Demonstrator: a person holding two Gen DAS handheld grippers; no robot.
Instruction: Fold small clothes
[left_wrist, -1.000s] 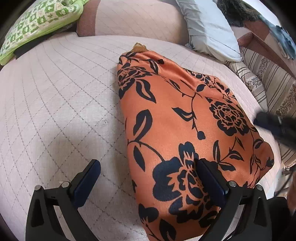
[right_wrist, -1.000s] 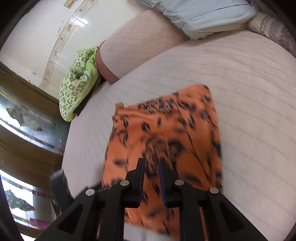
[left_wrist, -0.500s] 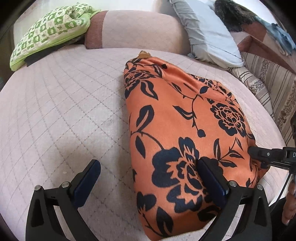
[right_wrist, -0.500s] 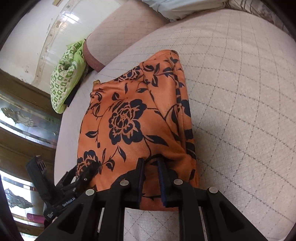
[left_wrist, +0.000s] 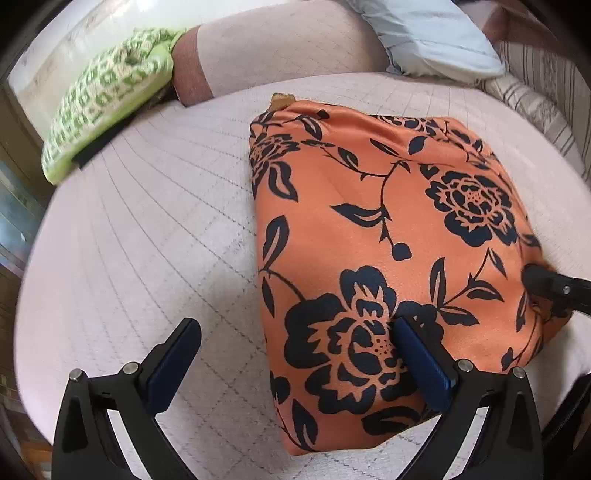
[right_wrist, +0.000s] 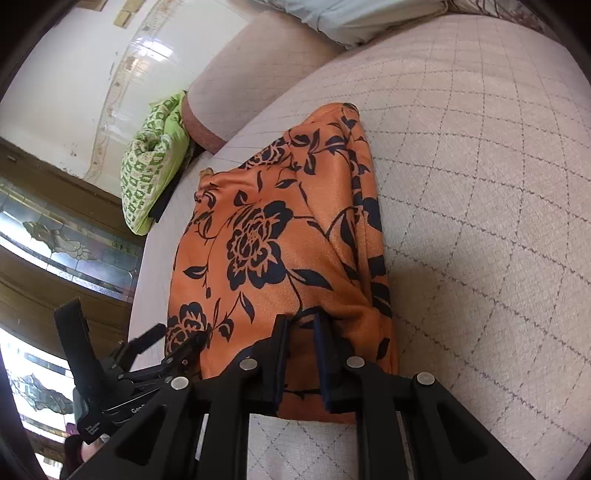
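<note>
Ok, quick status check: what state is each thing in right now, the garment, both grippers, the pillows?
Orange floral garment: folded into a compact stack, lying flat on the quilted cover.
Left gripper: open, one finger over the garment's near edge, the other over bare cover.
Right gripper: shut on the garment's near corner.
Green patterned pillow: lying at the far edge, untouched.
Pale blue pillow: leaning against the backrest.

A green patterned cushion (left_wrist: 107, 114) leans at the quilted sofa's (left_wrist: 140, 236) back corner; a pale blue pillow (left_wrist: 424, 37) lies farther right.
</note>
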